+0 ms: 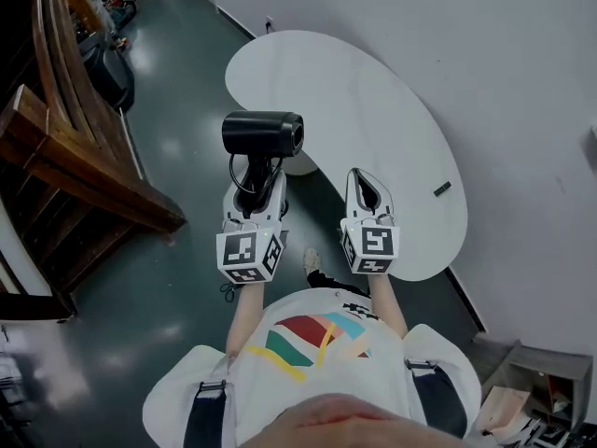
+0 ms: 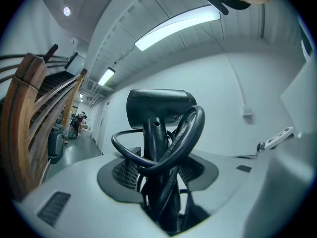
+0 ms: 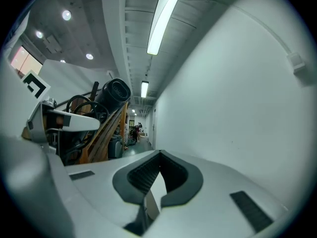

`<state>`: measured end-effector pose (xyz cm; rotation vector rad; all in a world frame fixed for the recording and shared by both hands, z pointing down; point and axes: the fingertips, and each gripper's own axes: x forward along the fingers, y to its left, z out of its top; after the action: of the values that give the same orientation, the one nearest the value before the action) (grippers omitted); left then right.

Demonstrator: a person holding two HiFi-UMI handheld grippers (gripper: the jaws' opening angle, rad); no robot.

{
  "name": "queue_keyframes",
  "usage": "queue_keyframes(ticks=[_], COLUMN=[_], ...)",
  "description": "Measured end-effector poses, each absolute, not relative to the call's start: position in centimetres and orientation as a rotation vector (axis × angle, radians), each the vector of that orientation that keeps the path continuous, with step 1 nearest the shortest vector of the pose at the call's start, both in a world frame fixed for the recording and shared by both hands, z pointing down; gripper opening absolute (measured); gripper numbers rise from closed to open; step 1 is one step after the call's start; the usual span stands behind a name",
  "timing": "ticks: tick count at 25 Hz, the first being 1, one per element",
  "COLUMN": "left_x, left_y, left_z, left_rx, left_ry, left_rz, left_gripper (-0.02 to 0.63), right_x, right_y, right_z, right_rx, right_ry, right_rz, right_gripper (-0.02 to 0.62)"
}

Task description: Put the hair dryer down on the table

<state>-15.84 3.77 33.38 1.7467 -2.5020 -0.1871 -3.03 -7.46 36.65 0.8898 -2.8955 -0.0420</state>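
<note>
Lab or workshop-type hall: bare white walls, glossy dark floor, ceiling strip lights, curved wooden frames at left, white tabletop, long corridor w/ people far off.

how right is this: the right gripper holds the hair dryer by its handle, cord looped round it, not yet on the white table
Wrong side: the left gripper holds the hair dryer, as the left gripper view shows; the right gripper is empty. The rest stands.
</note>
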Motion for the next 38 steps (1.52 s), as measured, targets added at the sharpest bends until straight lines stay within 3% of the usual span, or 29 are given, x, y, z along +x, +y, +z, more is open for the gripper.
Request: queue_keyframes(ticks=[22, 38], left_x=[-21.2, -22.4], left_y=[-12.2, -15.4], left_z=[32.9, 32.3], left_rx=[1.745, 1.939], left_ry=[-2.441, -2.333], left_rz=[-0.186, -0.191], left_gripper=[0.224, 0.224], right_x=[-9.8, -11.1], right_y=[-21.7, -22.3], right_z=[35.9, 35.1], right_rx=[0.786, 0.938], right_ry=[-2.952, -2.945], right_rz=[0.079, 0.018], right_gripper=[0.009, 0.009])
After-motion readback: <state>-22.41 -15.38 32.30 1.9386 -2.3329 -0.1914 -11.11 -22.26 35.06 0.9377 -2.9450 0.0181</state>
